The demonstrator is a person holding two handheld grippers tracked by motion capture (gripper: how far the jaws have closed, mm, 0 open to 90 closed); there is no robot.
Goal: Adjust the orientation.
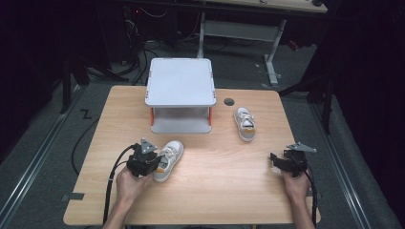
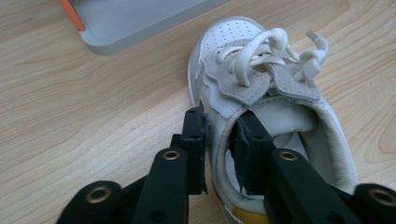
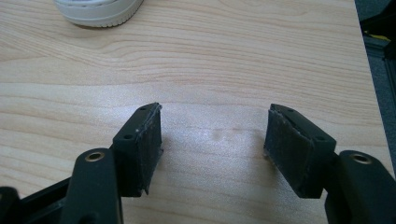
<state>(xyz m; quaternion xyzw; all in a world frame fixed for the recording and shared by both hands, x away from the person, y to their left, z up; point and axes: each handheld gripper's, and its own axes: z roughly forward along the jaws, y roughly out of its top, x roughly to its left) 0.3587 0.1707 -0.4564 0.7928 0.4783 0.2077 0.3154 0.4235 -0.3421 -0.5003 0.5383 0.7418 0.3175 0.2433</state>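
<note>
A small white sneaker with white laces lies on the wooden table at front left, toe pointing away toward the shelf. My left gripper grips it from the heel side. In the left gripper view the left gripper has one jaw outside the sneaker and one inside the opening, pinching its side wall. A second white sneaker sits to the right of the shelf, and its sole edge shows in the right gripper view. My right gripper rests at front right, and the right gripper stands open over bare wood.
A grey two-level shelf with orange posts stands at the back middle of the table; its lower plate lies just beyond the held sneaker. A round cable hole sits beside it. The table's right edge runs close to the right gripper.
</note>
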